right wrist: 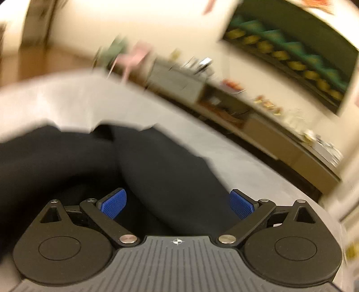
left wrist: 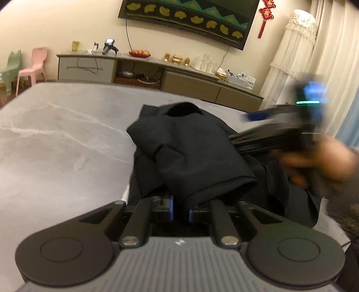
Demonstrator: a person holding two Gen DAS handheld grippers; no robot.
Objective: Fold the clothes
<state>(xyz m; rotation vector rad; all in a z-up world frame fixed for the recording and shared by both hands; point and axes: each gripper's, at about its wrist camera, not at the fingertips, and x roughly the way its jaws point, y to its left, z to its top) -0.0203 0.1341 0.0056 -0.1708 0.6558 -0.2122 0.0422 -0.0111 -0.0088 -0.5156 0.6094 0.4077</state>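
Left tongs [left wrist: 180, 207] are pinching a fold of the black garment [left wrist: 190, 152], which is lying bunched on the grey surface [left wrist: 56, 134], stretching away from me; right tongs [right wrist: 178, 203] are gaping wide, gripping nothing.

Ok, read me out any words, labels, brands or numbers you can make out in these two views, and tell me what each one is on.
No text is readable.
Red hanging ornament: characters too blurred.
White box on the cabinet: label print too small.
Small white emblem on the grey casing: a symbol, no letters.
Right wrist view: too motion-blurred.
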